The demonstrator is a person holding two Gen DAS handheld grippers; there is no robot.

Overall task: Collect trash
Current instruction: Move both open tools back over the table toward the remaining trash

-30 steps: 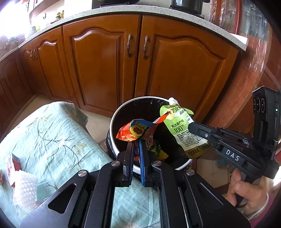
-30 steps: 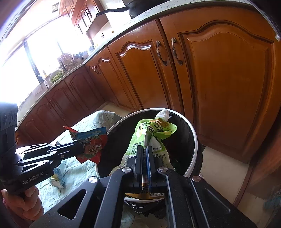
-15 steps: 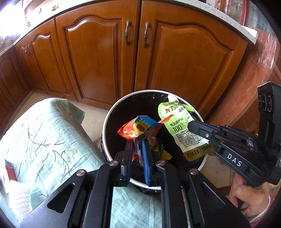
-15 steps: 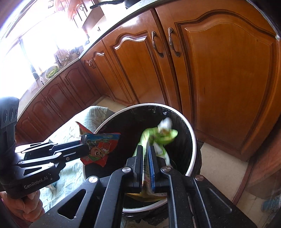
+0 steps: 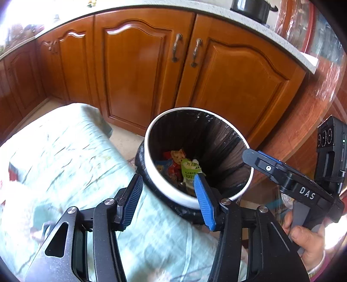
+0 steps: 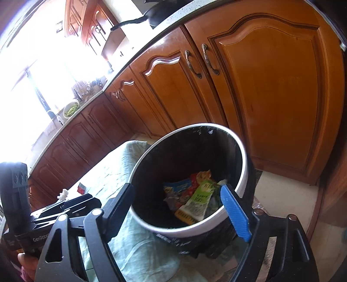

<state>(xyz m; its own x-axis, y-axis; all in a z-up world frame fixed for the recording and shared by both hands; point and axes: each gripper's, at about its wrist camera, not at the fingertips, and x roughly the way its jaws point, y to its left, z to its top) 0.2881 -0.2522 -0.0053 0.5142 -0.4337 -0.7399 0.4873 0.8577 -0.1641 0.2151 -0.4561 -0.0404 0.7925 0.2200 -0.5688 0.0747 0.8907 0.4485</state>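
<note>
A: Our left gripper (image 5: 168, 196) is spread wide and bare; our right gripper (image 6: 180, 202) is spread too, grasping nothing.

B: We see the green pouch (image 6: 200, 199) lying in the bin (image 6: 243, 151) on other wrappers (image 6: 180, 191), partly hidden behind a blue pad.

A: Only our right view shows the bright window (image 6: 28, 86); our left shows the pot (image 5: 251, 8) on the counter.

B: The pale green cloth (image 5: 65, 147) beside the bin is blurred; wooden cabinets (image 5: 134, 65) stand behind.
</note>
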